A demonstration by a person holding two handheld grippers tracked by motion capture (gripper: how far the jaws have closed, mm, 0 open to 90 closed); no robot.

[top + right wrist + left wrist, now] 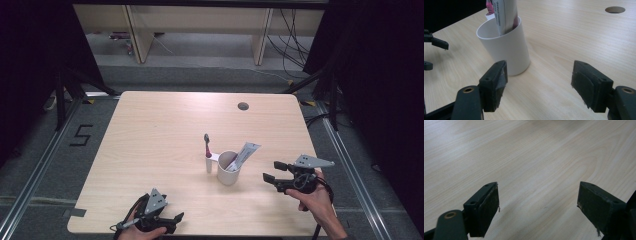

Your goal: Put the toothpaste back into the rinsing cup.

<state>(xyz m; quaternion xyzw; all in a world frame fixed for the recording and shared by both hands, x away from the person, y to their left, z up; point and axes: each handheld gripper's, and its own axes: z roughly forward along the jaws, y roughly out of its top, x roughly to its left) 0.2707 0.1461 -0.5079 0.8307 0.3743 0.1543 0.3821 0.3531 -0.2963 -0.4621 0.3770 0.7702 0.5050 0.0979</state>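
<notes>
Your right tool (270,170) hangs just to the right of the white cup (228,169) near the middle of the tabletop (150,135), its jaws spread wide with nothing between them. Seen along that tool (540,82) in the right gripper view, the cup (507,51) stands upright just ahead and left of centre, close beyond the left jaw but not touched by it. A toothpaste tube (246,152) leans out of the cup toward the far right, its lower end inside the rim. Just left of the cup a toothbrush (207,146) stands upright in a small white holder (210,163) that appears to touch the cup's side; whether the two are joined cannot be told.

Your left tool (172,219) rests low at the near edge, well apart from the cup, jaws likewise wide and empty. In the left gripper view that tool (539,202) has bare wood ahead of it.

The step in hand looks like the approach of the right tool to the cup and its contents; nothing is grasped yet. The next move calls for you to bring the wide jaws around your target, the cup wall or the tube above the rim, centred before closing. Close gently: a sideways nudge could tip the light cup or knock the toothbrush holder beside it.
</notes>
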